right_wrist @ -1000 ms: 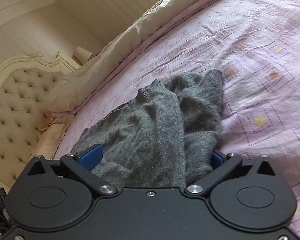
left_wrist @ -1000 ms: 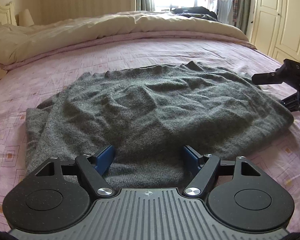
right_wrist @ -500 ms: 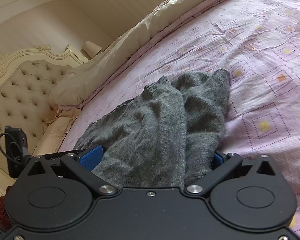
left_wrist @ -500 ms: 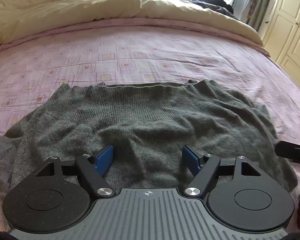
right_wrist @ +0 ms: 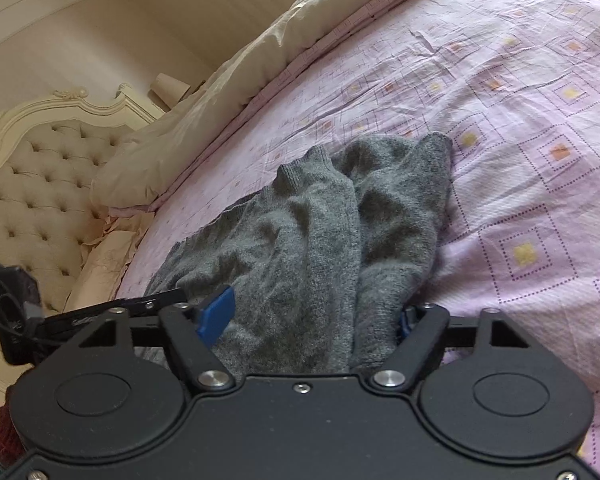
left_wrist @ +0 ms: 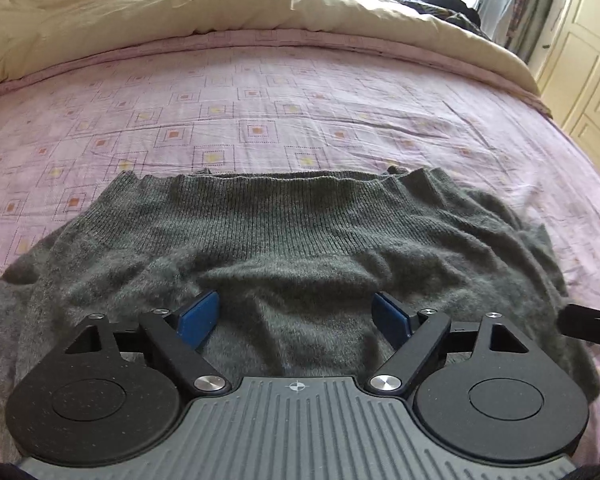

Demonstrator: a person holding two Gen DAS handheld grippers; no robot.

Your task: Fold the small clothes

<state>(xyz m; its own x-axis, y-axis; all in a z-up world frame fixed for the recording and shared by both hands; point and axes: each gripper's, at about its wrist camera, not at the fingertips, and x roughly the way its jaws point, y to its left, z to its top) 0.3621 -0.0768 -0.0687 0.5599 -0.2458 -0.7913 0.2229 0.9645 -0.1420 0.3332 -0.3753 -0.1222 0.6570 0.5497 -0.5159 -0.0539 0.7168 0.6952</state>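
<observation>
A grey knit sweater (left_wrist: 300, 240) lies on the pink patterned bed sheet (left_wrist: 260, 120), its ribbed hem at the far side. My left gripper (left_wrist: 296, 316) is open with its blue pads wide apart, low over the sweater's near edge. In the right wrist view the sweater (right_wrist: 320, 232) lies bunched in long folds. My right gripper (right_wrist: 316, 316) is open over the sweater's near end; its right pad is mostly hidden by cloth. The right gripper's tip shows in the left wrist view (left_wrist: 588, 324), and the left gripper shows in the right wrist view (right_wrist: 100, 312).
A cream duvet (left_wrist: 220, 12) is rolled back along the far side of the bed. A tufted cream headboard (right_wrist: 32, 184) stands on the left. Cream wardrobe doors (left_wrist: 592, 60) stand beyond the bed's right edge. Dark clothes (left_wrist: 432, 0) lie by the window.
My left gripper has risen and tilted down, so the sweater now shows from above. My right gripper has shifted slightly; the left gripper has come into its view. Both stayed open.
</observation>
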